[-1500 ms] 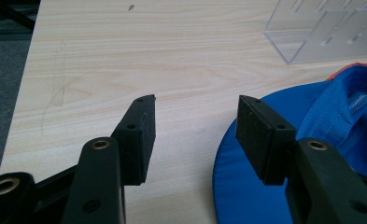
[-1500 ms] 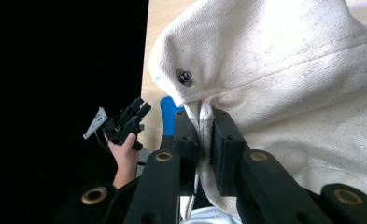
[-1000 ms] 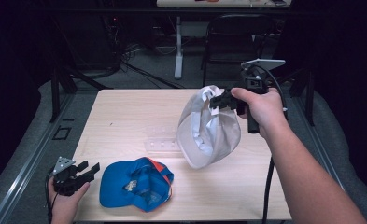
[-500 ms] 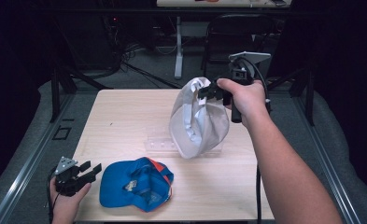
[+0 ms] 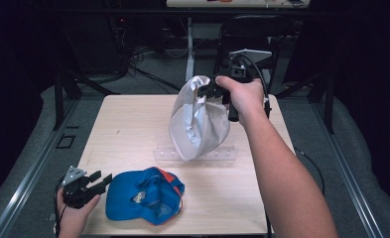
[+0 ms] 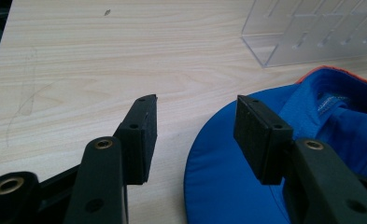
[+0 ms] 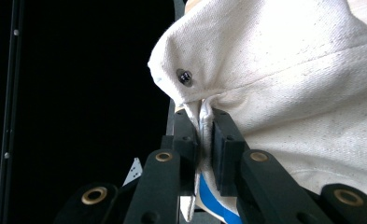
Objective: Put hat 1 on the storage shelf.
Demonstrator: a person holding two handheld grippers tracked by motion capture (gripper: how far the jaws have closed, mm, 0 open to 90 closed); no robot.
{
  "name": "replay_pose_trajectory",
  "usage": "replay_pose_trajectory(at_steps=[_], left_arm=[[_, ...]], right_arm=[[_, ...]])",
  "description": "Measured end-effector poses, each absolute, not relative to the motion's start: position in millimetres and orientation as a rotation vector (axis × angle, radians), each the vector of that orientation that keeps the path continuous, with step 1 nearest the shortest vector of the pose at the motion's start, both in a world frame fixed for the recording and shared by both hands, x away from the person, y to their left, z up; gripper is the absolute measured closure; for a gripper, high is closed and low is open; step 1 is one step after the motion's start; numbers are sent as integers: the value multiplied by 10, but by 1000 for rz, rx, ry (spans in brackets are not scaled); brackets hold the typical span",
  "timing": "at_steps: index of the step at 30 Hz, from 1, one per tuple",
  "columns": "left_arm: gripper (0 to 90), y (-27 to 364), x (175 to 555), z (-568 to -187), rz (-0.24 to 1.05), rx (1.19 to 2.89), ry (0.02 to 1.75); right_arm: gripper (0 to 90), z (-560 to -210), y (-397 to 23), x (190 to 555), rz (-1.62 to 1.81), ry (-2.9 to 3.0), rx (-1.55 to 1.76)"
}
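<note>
Right gripper carries white cap over the clear rack, left gripper waits by blue cap.

Lower left: left gripper (image 5: 99,180) fingers open, empty, blue cap (image 5: 144,194) just right of them on the surface (image 5: 128,129). Upper centre: right gripper (image 5: 206,91) fingers clamped on the white cap (image 5: 200,121) edge, cap hanging above the clear acrylic rack (image 5: 195,153), brim end down.

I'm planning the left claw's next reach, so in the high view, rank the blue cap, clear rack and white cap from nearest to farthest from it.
1. Blue cap: right beside the left claw.
2. Clear rack: mid-table, farther back.
3. White cap: held aloft over the rack.
</note>
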State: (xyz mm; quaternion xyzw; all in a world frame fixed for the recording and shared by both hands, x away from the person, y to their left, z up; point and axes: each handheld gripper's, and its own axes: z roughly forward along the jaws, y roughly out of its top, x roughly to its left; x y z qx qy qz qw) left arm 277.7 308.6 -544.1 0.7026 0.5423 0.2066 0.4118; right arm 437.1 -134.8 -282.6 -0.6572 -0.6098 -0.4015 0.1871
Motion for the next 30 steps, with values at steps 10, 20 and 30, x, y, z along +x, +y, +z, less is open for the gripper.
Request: replay_pose_trajectory(at_steps=[10,20,30], left_arm=[[502,2971,2731,-5348,476,1713,1307],[505,2525,2870,-5108,484,1785,1163],[487,1856,3064,-4841,489,1868,1006]], right_arm=[[821,-2864,-1260,4423,-1141,-1701,-1897],[821,-2981,-1242,4475,-1142,-1682,-1925],[820,-2945,-1145,4466,-1150,-1699,-1907]])
